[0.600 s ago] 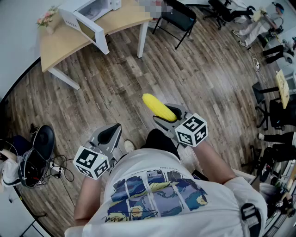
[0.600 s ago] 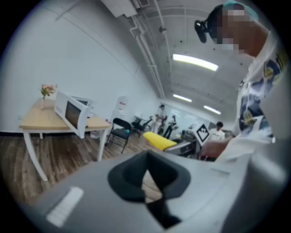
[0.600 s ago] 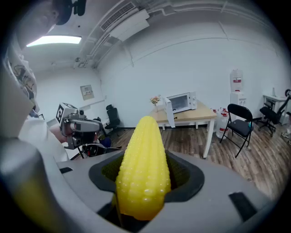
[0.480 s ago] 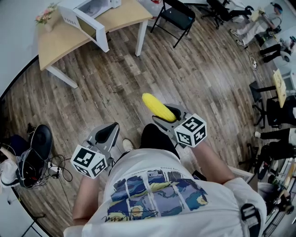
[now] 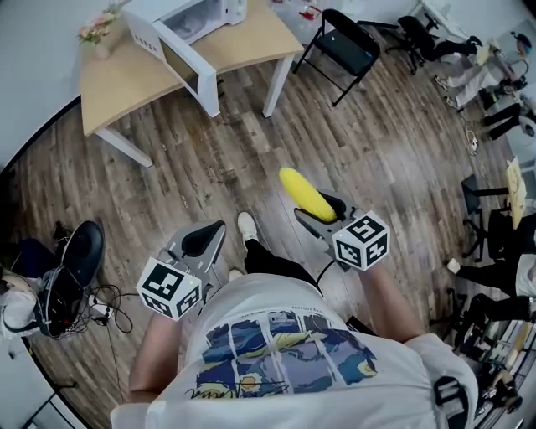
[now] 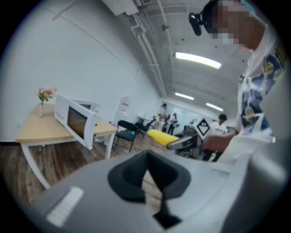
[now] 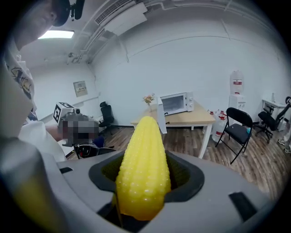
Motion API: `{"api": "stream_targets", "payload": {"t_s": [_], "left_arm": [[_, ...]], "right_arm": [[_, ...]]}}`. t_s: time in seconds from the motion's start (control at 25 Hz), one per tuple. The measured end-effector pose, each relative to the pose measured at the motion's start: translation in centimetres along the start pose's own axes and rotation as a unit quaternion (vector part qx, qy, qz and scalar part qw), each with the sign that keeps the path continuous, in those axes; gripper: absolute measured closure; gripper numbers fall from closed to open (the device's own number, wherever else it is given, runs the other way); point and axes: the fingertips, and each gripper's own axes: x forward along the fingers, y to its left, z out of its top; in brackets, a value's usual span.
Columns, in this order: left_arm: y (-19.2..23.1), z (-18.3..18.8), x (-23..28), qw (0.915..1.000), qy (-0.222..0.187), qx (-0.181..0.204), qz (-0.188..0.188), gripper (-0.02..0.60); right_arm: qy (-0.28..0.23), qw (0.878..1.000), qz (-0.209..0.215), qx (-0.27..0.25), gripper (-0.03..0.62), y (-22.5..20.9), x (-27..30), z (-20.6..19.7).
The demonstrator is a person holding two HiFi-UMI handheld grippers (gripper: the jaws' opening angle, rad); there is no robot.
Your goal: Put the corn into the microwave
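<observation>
A yellow corn cob [image 5: 306, 194] [image 7: 143, 168] sticks out forward from my right gripper [image 5: 321, 211] [image 7: 144, 182], which is shut on its lower end. The corn [image 6: 161, 135] also shows in the left gripper view, in the right gripper [image 6: 182, 142]. A white microwave [image 5: 188, 25] [image 7: 175, 103] [image 6: 75, 122] stands on a wooden table [image 5: 251, 42] ahead, its door [image 5: 172, 52] swung open. My left gripper [image 5: 201, 241] [image 6: 146, 184] is held low at the left, jaws together and empty. Both grippers are well short of the table, over the floor.
A vase of flowers [image 5: 99, 32] [image 7: 148, 99] stands on the table's left end. A black folding chair [image 5: 352, 46] [image 7: 236, 132] is right of the table. A bag and cables [image 5: 59, 285] lie on the wood floor at left. More chairs and clutter [image 5: 494, 167] line the right.
The table and microwave have come nearer in the head view, and a white shoe has stepped forward. The right gripper still carries the corn; the left gripper stays empty.
</observation>
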Motion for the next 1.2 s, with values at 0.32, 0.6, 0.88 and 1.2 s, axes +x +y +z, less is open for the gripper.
{"api": "stream_targets", "payload": {"t_s": [0.32, 0.6, 0.88, 1.2], "left_arm": [[6.4, 7.9, 6.6, 0.9995, -0.002, 0.028, 0.015, 0.571], [10.5, 11.9, 9.5, 0.9994, -0.020, 0.027, 0.011, 0.571], [18.1, 14.0, 10.1, 0.9990, -0.030, 0.034, -0.003, 0.569], [25.8, 17.9, 10.3, 0.9969, -0.029, 0.059, -0.045, 0.569]], "right_arm": [[-0.012, 0.999, 0.017, -0.034, 0.349, -9.8, 6.6, 9.2], [-0.009, 0.999, 0.012, -0.045, 0.349, -15.4, 13.4, 14.8], [0.000, 0.999, -0.004, -0.053, 0.349, -18.0, 20.4, 19.5], [0.021, 0.997, -0.030, -0.064, 0.349, -19.9, 28.7, 25.0]]}}
